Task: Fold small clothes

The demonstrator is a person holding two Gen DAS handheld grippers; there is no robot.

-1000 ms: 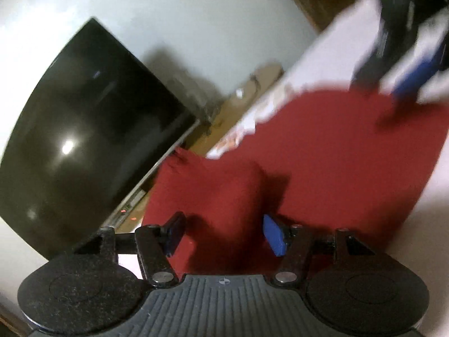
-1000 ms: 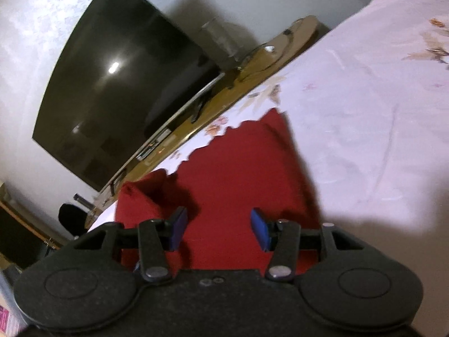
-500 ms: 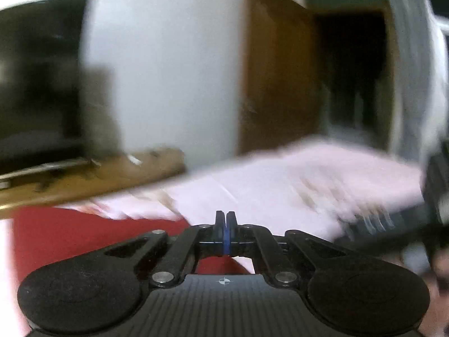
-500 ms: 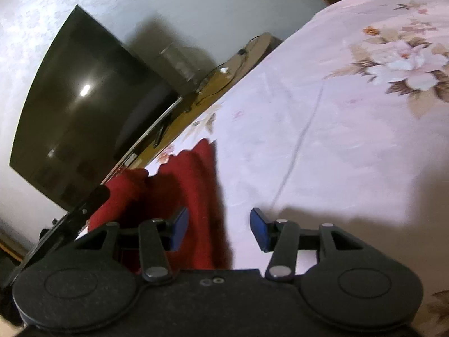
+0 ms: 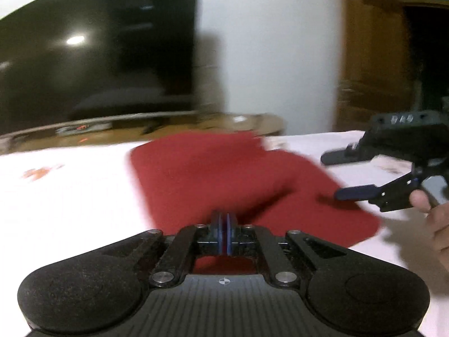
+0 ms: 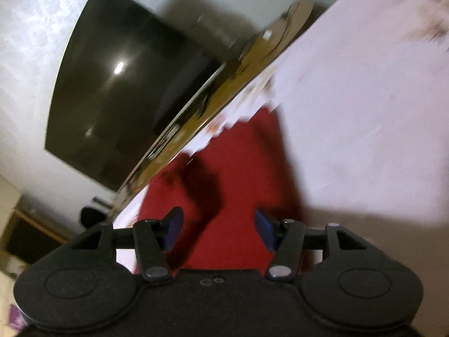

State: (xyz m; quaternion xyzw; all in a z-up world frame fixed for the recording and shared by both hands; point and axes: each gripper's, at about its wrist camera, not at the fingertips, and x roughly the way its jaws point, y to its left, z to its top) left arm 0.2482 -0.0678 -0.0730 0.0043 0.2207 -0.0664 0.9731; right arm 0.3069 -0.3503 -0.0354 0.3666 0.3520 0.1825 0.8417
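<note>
We held the left gripper [image 5: 224, 226] low over the near edge of the red cloth [image 5: 224, 179], its blue pads pressed flat against each other. A thin red line showed between the pads, but the blur kept us from telling whether any fabric was pinched there. The cloth lay flat on the white floral bedsheet [image 5: 70, 193], with a fold or raised ridge running across its right half, and its far end reached toward the wooden TV stand [image 5: 118, 134]. In the left wrist view our right gripper [image 5: 353, 192] came in from the right, one blue pad hanging just above the cloth's right edge, with fingers of our hand [image 5: 437, 224] visible behind it.

From the right wrist view, the right gripper [image 6: 219, 231] had its jaws spread and they had just been opening wider; the red cloth [image 6: 247, 185] lay below and between the pads, not gripped. A dark shadow fell across the cloth's middle. The bedsheet [image 6: 350, 112] filled the right side of that view, blurred, with a faint flower print near the top corner. Beyond the bed stood the stand [image 6: 224, 90] and a dark television [image 6: 118, 95] against the pale wall [image 6: 33, 28].
</note>
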